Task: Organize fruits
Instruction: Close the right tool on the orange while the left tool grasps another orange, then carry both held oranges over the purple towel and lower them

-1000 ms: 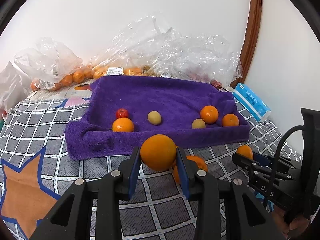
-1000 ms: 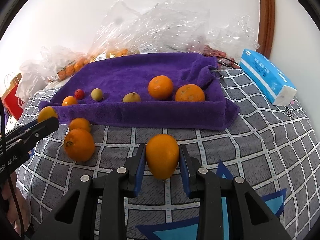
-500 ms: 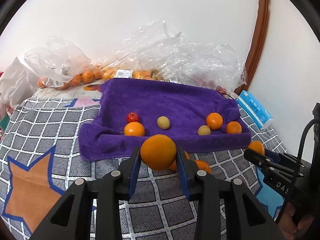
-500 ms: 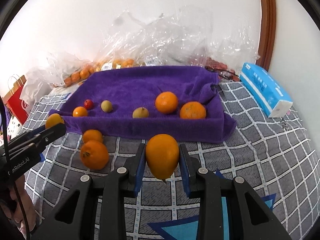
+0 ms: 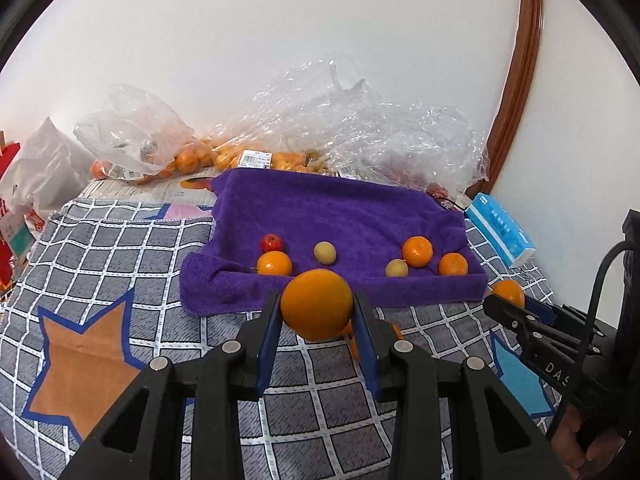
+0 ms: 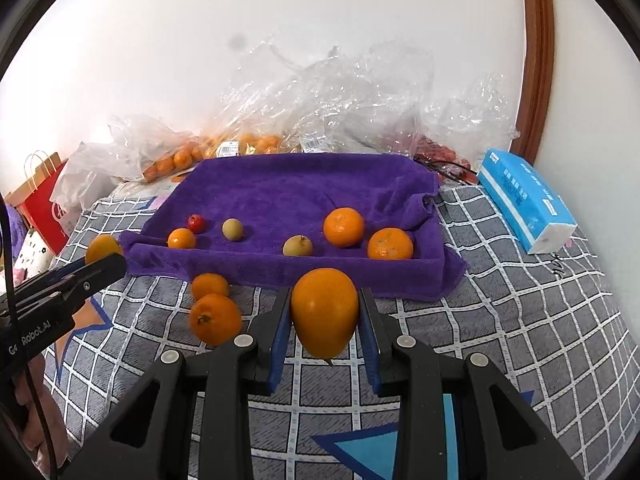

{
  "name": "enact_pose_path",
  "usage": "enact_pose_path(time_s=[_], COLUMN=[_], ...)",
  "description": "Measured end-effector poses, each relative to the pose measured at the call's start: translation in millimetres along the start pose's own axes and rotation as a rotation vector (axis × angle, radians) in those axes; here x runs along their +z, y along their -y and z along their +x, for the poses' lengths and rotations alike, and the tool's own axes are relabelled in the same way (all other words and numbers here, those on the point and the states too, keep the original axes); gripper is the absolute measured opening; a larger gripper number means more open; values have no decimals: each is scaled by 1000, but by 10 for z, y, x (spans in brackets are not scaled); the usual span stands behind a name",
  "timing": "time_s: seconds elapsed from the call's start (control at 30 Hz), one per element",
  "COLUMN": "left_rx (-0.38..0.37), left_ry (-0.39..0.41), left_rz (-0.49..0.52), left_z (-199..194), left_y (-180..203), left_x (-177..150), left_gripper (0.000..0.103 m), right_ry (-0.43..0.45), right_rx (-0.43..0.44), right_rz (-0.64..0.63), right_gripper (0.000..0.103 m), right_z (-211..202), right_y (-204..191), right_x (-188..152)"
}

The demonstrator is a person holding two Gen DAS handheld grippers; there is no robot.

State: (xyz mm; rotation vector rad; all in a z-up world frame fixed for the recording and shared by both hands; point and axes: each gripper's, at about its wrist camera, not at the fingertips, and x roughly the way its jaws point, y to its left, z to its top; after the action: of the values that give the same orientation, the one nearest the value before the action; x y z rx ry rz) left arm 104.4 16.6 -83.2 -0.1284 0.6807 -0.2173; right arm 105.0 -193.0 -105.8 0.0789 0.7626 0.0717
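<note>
Now each gripper — left gripper [image 5: 316,316], right gripper [image 6: 325,320] — clamps an orange.

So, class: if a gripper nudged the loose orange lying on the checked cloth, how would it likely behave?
The loose orange is round, so it would probably roll. The checked cloth looks soft and may slow it. Its peel looks firm, so probably not fragile.
</note>
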Motion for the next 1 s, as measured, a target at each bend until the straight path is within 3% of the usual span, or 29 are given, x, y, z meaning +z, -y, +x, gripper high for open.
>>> enact_pose_path(time_s=[1.0], left_rx=[40], left_ry=[36], left_rz=[-16], left_z=[-481], left_y=[47], left_x=[143], left_gripper=[34], right_ry=[37], right_rx=[10], right_rz=[46], right_gripper=[32], right_z=[-417], right_y=[38], right_x=[125])
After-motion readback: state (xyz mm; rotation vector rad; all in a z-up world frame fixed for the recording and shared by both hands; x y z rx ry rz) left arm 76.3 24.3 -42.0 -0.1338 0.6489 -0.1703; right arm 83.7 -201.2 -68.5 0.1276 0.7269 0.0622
